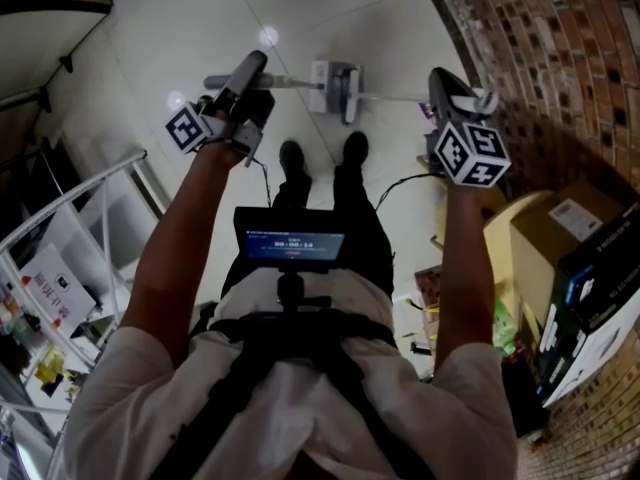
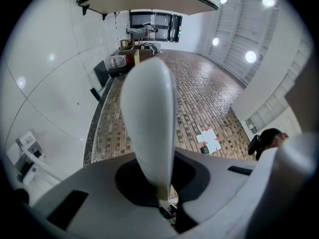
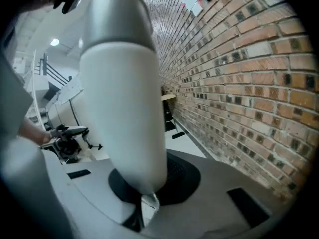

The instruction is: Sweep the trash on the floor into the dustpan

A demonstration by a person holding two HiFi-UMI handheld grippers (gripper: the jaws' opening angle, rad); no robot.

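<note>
- Left gripper (image 1: 246,83): jaws clamped narrow on a white, round-tipped handle (image 2: 148,113).
- Right gripper (image 1: 447,93): jaws shut on a thicker, grey-capped handle (image 3: 122,98), close beside the brick wall (image 1: 540,58).
- Both shafts meet at a white head piece (image 1: 335,88) lying on the floor (image 1: 330,8) just ahead of the shoes (image 1: 292,156); which part is the dustpan cannot be told.
- No trash discernible.
- Risk: round handles could twist in the jaws; the right one may strike the wall.

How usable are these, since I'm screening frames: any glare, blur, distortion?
Head view: dim, lamp glare on floor, fisheye curves wall. Left gripper view: lamps flare, corners black. Right gripper view: near white shape soft, wall clear.
</note>
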